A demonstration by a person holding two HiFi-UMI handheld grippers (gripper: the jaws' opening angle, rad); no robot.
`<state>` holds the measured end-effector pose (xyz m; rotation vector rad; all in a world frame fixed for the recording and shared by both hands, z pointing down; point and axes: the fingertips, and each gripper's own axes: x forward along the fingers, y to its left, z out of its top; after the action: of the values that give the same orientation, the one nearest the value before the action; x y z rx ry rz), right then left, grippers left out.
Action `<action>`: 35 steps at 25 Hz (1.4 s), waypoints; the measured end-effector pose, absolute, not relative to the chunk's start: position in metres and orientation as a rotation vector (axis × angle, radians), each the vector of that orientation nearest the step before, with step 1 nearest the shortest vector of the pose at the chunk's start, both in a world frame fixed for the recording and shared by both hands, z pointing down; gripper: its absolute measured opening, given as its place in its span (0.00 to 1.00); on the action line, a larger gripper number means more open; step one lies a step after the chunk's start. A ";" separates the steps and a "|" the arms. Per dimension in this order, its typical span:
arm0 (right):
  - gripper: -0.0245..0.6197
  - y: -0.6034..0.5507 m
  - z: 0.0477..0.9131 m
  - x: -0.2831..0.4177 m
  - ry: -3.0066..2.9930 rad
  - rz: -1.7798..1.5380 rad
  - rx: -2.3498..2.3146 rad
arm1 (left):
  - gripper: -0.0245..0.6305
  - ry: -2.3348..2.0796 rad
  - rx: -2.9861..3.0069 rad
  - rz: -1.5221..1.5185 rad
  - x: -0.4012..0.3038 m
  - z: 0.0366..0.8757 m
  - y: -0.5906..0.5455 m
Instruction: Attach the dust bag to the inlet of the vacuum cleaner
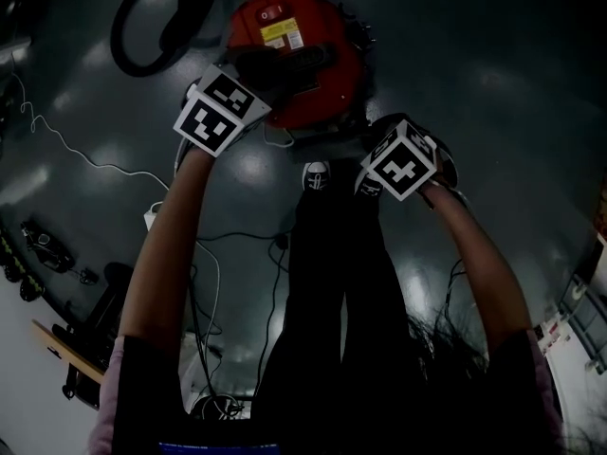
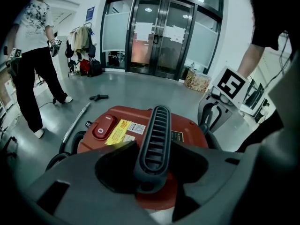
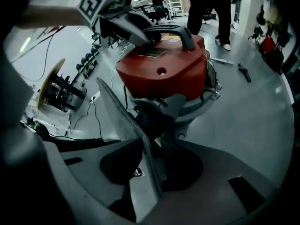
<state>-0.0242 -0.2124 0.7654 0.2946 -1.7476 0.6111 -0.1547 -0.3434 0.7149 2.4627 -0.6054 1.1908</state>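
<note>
Lab hall w/ glass doors (image 2: pixel 159 36), floor cables (image 1: pixel 66 145).

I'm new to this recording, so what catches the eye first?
The red vacuum cleaner on the dark floor, top centre of the head view. The left hand-held gripper clamps its black ribbed handle; a thin grey sheet stands between the jaws of the right hand-held gripper.
</note>
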 end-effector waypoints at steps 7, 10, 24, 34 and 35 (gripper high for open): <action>0.23 -0.210 0.770 -0.026 -1.743 0.532 0.261 | 0.34 -0.598 2.448 1.202 -0.157 0.720 -0.344; 0.23 -0.207 0.761 -0.021 -1.752 0.520 0.265 | 0.35 -0.609 2.441 1.179 -0.154 0.712 -0.344; 0.23 -0.203 0.682 -0.008 -1.865 0.744 0.541 | 0.35 -0.651 2.527 0.961 -0.143 0.616 -0.304; 0.15 -0.183 0.540 -0.022 -2.008 0.979 0.886 | 0.16 -0.720 2.423 0.685 -0.116 0.510 -0.204; 0.12 -0.181 0.524 -0.023 -2.029 1.014 0.927 | 0.12 -0.732 2.420 0.658 -0.113 0.497 -0.197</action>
<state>-0.0234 -0.1810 0.5242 0.9274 -2.0286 1.0140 -0.1130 -0.1974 0.4974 2.4195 -0.7323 0.6577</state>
